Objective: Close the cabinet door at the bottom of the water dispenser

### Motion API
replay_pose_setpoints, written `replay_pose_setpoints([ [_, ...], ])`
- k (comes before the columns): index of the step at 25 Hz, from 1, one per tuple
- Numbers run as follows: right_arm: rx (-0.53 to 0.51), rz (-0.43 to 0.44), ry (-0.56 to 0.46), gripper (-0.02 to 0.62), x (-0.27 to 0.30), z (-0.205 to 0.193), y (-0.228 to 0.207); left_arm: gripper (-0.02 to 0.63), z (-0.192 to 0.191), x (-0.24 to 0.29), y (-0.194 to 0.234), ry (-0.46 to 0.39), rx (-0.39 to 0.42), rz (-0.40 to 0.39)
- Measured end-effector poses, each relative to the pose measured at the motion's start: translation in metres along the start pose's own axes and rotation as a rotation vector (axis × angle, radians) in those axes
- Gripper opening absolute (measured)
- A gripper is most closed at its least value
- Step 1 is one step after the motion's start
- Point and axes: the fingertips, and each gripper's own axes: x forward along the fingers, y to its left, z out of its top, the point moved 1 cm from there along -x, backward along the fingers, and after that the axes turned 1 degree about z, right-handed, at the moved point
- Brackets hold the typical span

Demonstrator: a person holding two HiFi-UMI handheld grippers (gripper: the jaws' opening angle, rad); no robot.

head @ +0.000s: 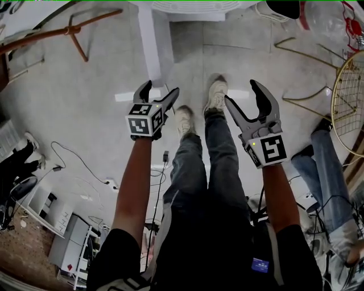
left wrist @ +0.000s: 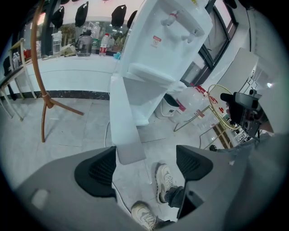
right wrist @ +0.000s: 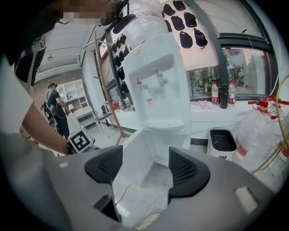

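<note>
The white water dispenser [head: 193,8] stands at the top of the head view. Its bottom cabinet door [head: 151,51] hangs wide open and shows edge-on as a white strip. My left gripper [head: 159,90] is open just below the door's free end. In the left gripper view the door [left wrist: 124,122] reaches down between the jaws, close to the left pad [left wrist: 101,171], and contact cannot be told. My right gripper [head: 243,94] is open with nothing in it, right of the door. It faces the dispenser [right wrist: 158,76] and the door's inner face [right wrist: 135,158].
My own shoes [head: 216,94] stand just in front of the dispenser. A wooden stand [head: 74,28] is at the left, a gold wire rack [head: 347,96] and another person's legs [head: 330,170] at the right. A white bin [right wrist: 222,143] and a large water bottle [right wrist: 259,131] sit beside the dispenser. Cables [head: 85,165] lie on the floor.
</note>
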Motion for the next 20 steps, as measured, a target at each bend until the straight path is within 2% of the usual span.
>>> replay_pose_setpoints([
  [11,0.024,-0.068,0.004,0.316,-0.023,-0.01,-0.032,0.425,0.007,0.022,-0.037,0.047,0.045,-0.062],
  [20,0.051,-0.105,-0.001,0.316,-0.029,-0.012,-0.044,0.425,0.023,0.038,-0.047,0.051,0.047,-0.094],
])
